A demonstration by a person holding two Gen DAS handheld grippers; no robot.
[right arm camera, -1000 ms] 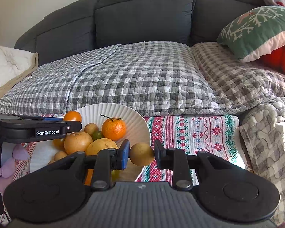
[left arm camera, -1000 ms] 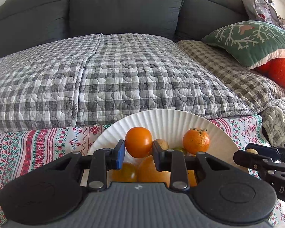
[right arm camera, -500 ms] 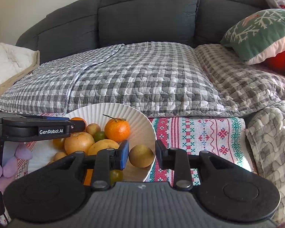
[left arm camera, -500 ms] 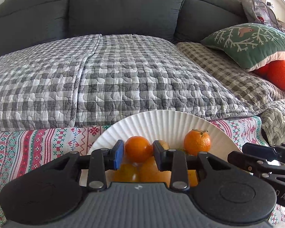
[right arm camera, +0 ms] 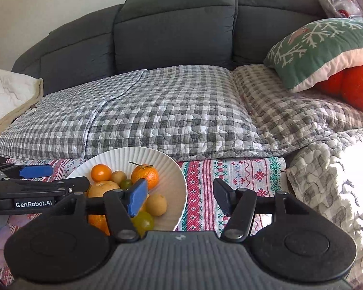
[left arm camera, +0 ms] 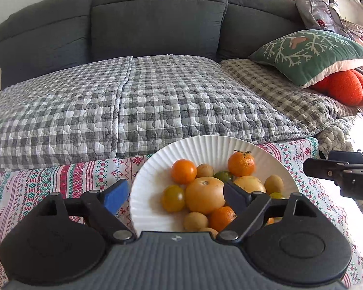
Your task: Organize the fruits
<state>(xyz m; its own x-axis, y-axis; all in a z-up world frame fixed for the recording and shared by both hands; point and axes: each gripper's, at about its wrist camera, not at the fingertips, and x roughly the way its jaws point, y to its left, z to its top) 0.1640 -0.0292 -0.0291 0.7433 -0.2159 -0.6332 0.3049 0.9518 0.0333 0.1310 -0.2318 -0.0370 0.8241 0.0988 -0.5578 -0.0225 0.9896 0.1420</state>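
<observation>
— Both tools wide open over the plate?

— Yes. The left gripper (left arm camera: 174, 194) hangs with its jaws spread wide and nothing between them, its blue pad off the near-left rim of the white plate (left arm camera: 205, 145) and its dark pad low among the fruit, seemingly just beside the big yellow-orange fruit (left arm camera: 204, 194). The right gripper (right arm camera: 180, 199) is likewise fully parted and empty, one pad above the plate's right side, the other over the patterned cloth (right arm camera: 242, 174).

— And the fruit?

— All heaped on the plate: a small orange tomato (left arm camera: 184, 171) at the far left, a stemmed mandarin (left arm camera: 240, 163) far right, a brown round fruit (right arm camera: 156, 204) near the right rim.

— How to finish this well?

— By my reading both pieces are set down. Lift each tool straight up and back, pads kept wide, so nothing in the pile gets nudged; the rounder fruit looks ready to roll.

— Beyond that?

— The checked quilt (left arm camera: 138, 101) and grey sofa (left arm camera: 157, 19), far side.
</observation>
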